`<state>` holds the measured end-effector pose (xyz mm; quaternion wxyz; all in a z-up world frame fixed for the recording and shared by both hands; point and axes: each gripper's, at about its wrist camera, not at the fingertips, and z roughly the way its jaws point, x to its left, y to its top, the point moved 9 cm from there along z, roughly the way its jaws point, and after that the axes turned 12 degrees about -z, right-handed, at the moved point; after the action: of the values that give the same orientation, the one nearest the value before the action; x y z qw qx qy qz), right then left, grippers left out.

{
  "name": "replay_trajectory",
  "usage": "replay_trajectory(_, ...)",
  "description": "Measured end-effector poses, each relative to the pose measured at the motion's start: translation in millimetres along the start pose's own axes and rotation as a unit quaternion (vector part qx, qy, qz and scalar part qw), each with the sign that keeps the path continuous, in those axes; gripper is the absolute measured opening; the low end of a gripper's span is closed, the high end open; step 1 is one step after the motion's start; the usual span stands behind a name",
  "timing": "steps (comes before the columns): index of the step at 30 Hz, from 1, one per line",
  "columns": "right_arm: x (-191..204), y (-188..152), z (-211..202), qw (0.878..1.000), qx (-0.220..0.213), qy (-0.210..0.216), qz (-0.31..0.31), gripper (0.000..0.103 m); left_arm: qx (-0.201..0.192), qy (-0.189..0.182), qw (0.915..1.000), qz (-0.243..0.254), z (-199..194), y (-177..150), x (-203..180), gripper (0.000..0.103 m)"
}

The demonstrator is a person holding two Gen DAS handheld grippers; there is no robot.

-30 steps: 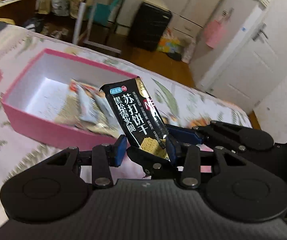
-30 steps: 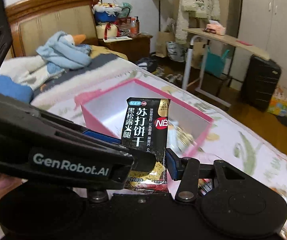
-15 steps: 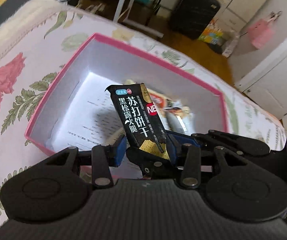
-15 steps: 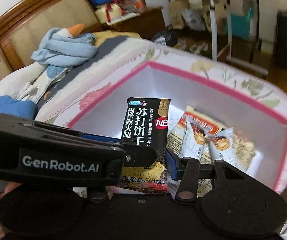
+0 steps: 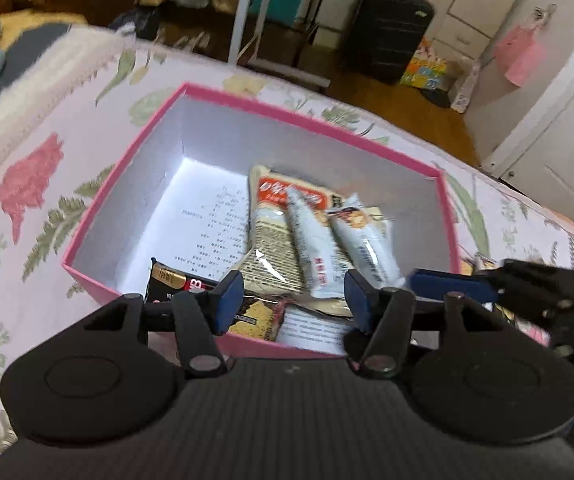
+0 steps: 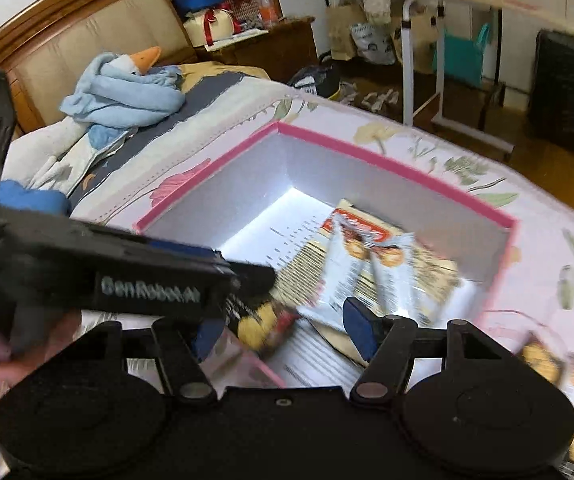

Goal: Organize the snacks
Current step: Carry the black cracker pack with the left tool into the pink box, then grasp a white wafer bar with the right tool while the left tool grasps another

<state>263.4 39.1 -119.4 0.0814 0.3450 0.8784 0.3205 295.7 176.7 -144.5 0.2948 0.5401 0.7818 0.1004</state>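
Over the pink box (image 5: pixel 247 106) on the bed (image 5: pixel 27 184) | left tongs (image 5: pixel 293 294) apart, just opened, empty | right tongs (image 6: pixel 283 326) apart, just opened, empty | black cracker packet (image 5: pixel 171 282) lying in box

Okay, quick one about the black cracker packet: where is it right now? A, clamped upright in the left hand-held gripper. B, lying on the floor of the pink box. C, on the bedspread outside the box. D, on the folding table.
B: the black cracker packet lies flat on the floor of the pink box, beside the pale snack packets, and the left hand-held gripper stands open above it.
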Motion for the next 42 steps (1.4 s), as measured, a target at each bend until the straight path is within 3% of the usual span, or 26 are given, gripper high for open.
replay_trajectory(9, -30.3, -22.4, -99.8, 0.999, 0.011, -0.038, 0.009, 0.07, -0.022, -0.016, 0.9959, 0.087, -72.7, -11.2, -49.5, 0.055)
replay_trajectory(13, -37.3, -37.8, -136.5, 0.999, 0.013, -0.034, 0.024, 0.07, -0.012, -0.039, 0.9918, 0.122, -97.8, -23.6, -77.7, 0.055)
replay_trajectory(20, -54.8, -66.9, -184.0, 0.997, -0.005, -0.065, 0.036, 0.07, 0.019, -0.072, 0.982, 0.174, -118.9, -56.5, -124.6, 0.055)
replay_trajectory(24, -72.1, -87.4, -190.2, 0.995, -0.01, -0.05, 0.082, 0.07, 0.03, -0.081, 0.9764, 0.198, -113.0, -75.6, -152.1, 0.055)
replay_trajectory(29, -101.9, -107.9, -189.0, 0.99, -0.019, -0.062, 0.123, 0.07, 0.061, -0.088, 0.9717, 0.21, -91.0, -92.0, -180.6, 0.055)
replay_trajectory(34, -158.9, -133.5, -173.9, 0.979, -0.013, -0.121, 0.163, 0.07, 0.078, -0.09, 0.9736, 0.195, -49.7, -100.3, -209.4, 0.058)
replay_trajectory(38, -202.6, -156.9, -158.5, 0.975, -0.028, -0.122, 0.181, 0.064, 0.078, -0.076, 0.9811, 0.16, -11.4, -99.6, -224.4, 0.058)
replay_trajectory(42, -240.4, -177.5, -150.9, 0.97, -0.032, -0.148, 0.189, 0.061, 0.086, -0.079, 0.9822, 0.147, 19.7, -99.4, -239.0, 0.057)
